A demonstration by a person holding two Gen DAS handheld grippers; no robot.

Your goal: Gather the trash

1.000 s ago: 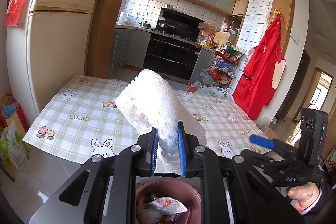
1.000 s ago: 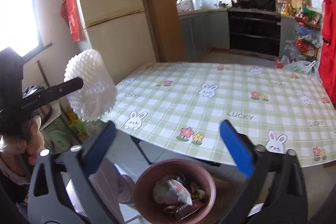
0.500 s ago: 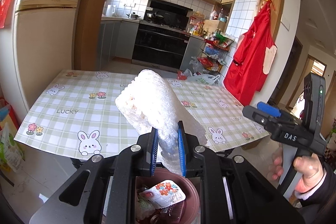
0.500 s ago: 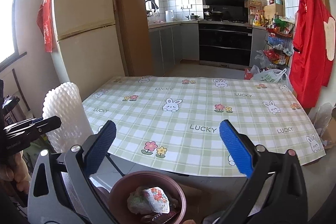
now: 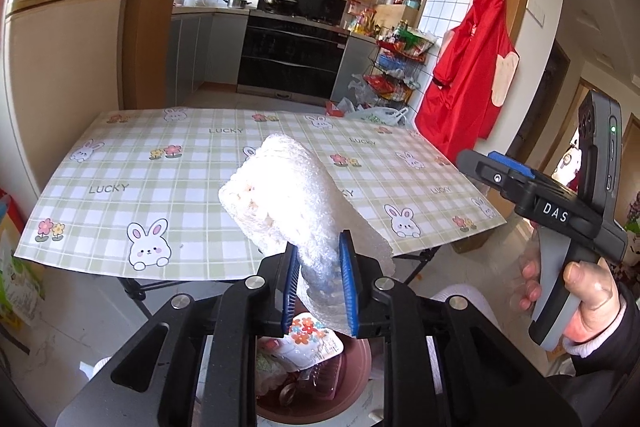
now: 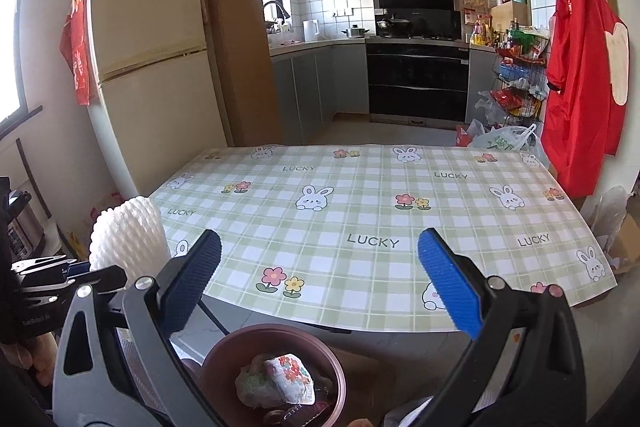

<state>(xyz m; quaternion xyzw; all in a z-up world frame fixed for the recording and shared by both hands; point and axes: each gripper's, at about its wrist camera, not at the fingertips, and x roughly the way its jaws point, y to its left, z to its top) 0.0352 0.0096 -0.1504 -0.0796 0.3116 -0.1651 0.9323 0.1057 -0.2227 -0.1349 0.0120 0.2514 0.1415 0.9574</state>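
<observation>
My left gripper (image 5: 319, 283) is shut on a white foam fruit net (image 5: 292, 203), holding it in the air above a maroon trash bin (image 5: 356, 367). The bin holds wrappers, with a flowered packet (image 5: 312, 337) on top. In the right wrist view the net (image 6: 128, 235) stands at the left, and the bin (image 6: 272, 371) sits below between my fingers. My right gripper (image 6: 318, 281) is open and empty, above the bin and near the table's front edge; its body shows at the right of the left wrist view (image 5: 560, 211).
A table with a green checked bunny tablecloth (image 6: 360, 219) lies ahead. A cream fridge (image 6: 148, 67) stands to the left. Kitchen counters and a black oven (image 6: 416, 75) are behind. A red apron (image 6: 580, 75) hangs at the right, with a snack rack (image 6: 516, 75) beside it.
Both grippers have pulled back and risen, so more of the table shows. The left still holds the foam net. The bin sits lower in both views.
</observation>
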